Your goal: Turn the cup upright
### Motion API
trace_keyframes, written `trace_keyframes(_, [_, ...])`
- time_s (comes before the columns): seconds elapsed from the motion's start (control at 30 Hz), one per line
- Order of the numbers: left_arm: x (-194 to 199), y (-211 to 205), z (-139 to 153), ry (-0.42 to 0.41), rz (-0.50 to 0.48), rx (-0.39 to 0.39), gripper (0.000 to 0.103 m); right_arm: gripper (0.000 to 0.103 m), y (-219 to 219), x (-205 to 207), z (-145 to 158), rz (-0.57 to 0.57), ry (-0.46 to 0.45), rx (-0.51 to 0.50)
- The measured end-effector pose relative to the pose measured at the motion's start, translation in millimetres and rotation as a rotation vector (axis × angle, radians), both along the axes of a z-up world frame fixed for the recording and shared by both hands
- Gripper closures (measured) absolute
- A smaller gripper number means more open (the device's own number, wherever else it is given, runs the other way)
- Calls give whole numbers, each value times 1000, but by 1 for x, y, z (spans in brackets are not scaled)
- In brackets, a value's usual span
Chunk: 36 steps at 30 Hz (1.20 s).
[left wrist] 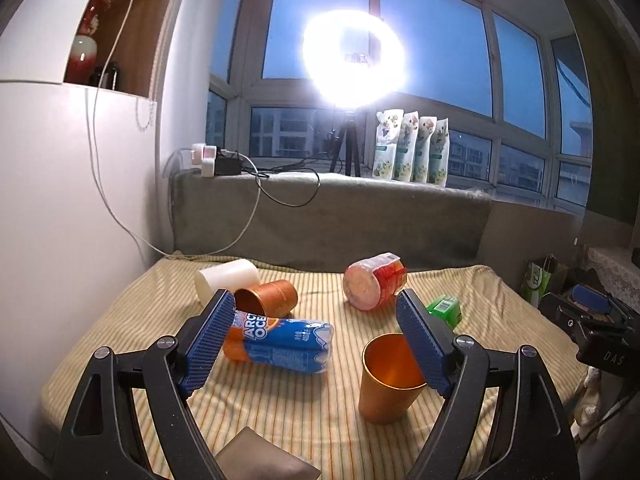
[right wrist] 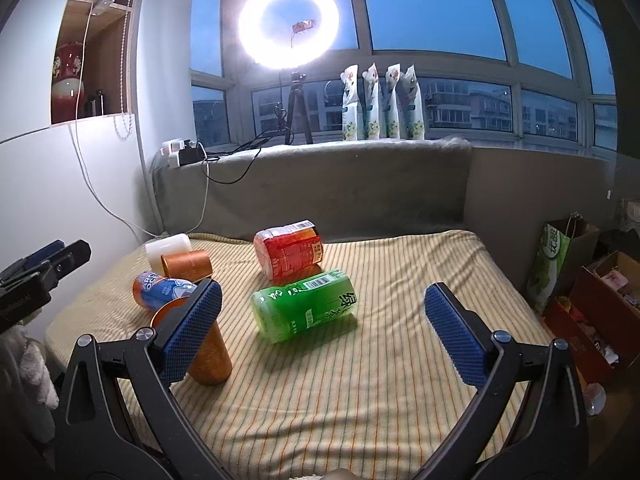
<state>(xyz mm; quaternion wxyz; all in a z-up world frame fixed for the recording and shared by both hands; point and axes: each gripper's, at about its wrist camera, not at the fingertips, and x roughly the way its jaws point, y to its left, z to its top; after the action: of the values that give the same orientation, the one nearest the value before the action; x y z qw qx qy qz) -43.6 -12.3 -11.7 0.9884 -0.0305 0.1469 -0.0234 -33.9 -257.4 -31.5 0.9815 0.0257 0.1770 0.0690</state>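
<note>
Already one orange cup [left wrist: 390, 380] stands upright; a second cup [left wrist: 266, 298] lies on its side on the table [right wrist: 360, 380], both jaws spread, empty.

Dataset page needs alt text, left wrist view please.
Open left gripper hovers over a striped cloth, an upright orange cup beside its right finger. Behind lie a blue bottle, a second orange cup on its side, and a red bottle.

left wrist: low, near, faces window | right wrist: same | shared: striped table [left wrist: 280, 412], ring light [right wrist: 289, 24]
</note>
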Motion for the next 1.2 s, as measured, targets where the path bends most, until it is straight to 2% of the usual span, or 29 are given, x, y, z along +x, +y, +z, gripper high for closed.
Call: trace_keyframes(1.2, [-3,-5,-2,12,-3,22,20,0,7,-3,-5,13,8,-10])
